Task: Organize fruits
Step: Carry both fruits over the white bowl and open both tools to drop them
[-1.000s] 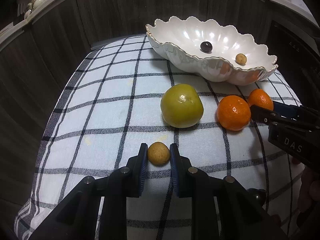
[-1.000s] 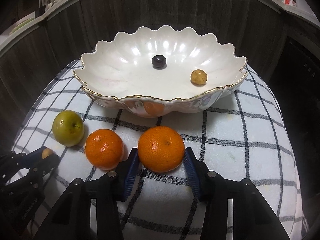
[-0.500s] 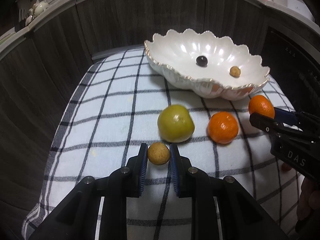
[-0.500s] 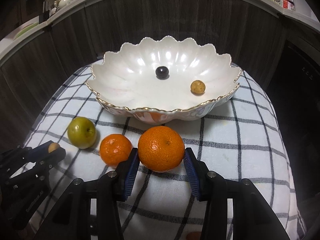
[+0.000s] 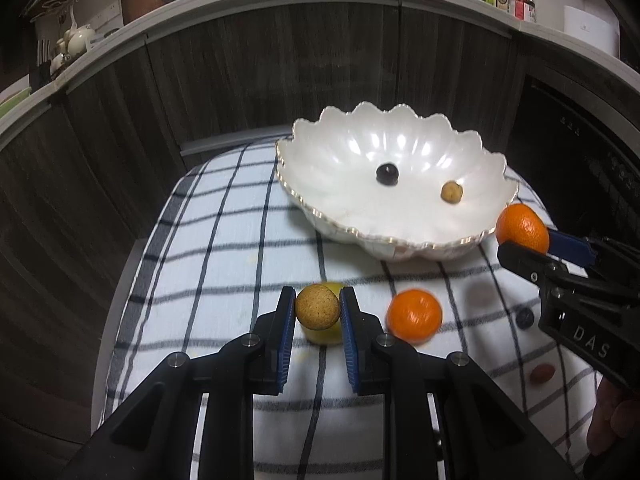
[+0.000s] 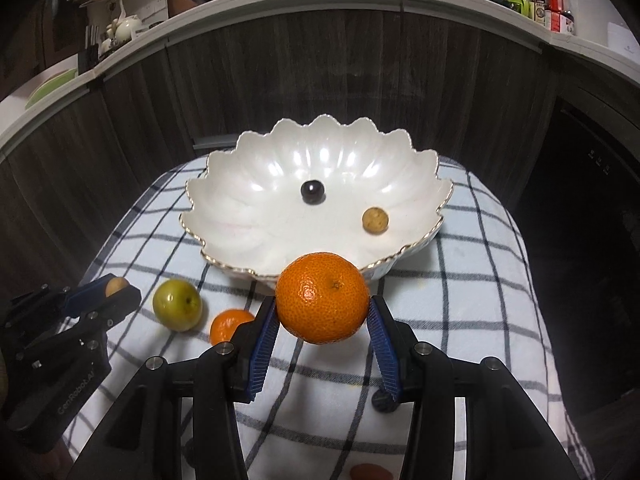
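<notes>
My left gripper (image 5: 317, 307) is shut on a small tan round fruit (image 5: 317, 307) and holds it above the checked cloth, in front of the green fruit (image 6: 177, 305). My right gripper (image 6: 323, 305) is shut on a large orange (image 6: 323, 297) and holds it above the cloth, just before the near rim of the white scalloped bowl (image 6: 248, 216). The bowl holds a dark round fruit (image 6: 312, 191) and a small tan fruit (image 6: 375, 220). A smaller orange (image 6: 228, 323) lies on the cloth beside the green fruit.
The checked cloth (image 6: 472, 280) covers a round table with dark wood cabinets behind. A small dark fruit (image 5: 524, 319) and a small reddish fruit (image 5: 541, 373) lie on the cloth near the right gripper. A counter with bottles and dishes runs above.
Both grippers have lifted their fruits off the cloth and risen. The tan fruit and the large orange have moved up and toward the bowl.
</notes>
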{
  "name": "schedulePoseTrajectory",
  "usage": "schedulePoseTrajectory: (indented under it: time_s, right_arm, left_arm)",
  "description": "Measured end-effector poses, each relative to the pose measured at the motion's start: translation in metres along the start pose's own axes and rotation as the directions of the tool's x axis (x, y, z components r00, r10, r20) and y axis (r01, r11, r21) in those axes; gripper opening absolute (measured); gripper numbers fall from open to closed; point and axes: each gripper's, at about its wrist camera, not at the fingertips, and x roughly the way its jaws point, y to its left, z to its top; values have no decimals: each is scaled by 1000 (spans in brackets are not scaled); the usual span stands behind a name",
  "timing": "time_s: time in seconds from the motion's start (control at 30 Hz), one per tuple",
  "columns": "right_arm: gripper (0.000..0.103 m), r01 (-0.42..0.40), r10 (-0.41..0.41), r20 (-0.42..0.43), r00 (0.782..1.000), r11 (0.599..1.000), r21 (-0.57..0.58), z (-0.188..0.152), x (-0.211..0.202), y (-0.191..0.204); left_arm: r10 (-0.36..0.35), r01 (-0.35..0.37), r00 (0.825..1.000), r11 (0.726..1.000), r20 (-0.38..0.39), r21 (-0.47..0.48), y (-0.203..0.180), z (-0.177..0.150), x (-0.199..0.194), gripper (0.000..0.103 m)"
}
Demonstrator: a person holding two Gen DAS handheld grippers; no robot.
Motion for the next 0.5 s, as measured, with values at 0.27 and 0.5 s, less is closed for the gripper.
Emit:
schedulePoseTrajectory:
  time_s: [0.27, 0.5]
  right_arm:
    - [47, 7, -7, 26, 1000, 1000, 4, 15, -3, -7]
    - [47, 17, -18, 38, 999, 1000, 14, 28, 0, -13]
  left_arm:
    - [-17, 17, 1000, 1000, 20, 2, -6, 24, 4, 23]
    - [-36, 36, 999, 999, 27, 11, -13, 47, 15, 23]
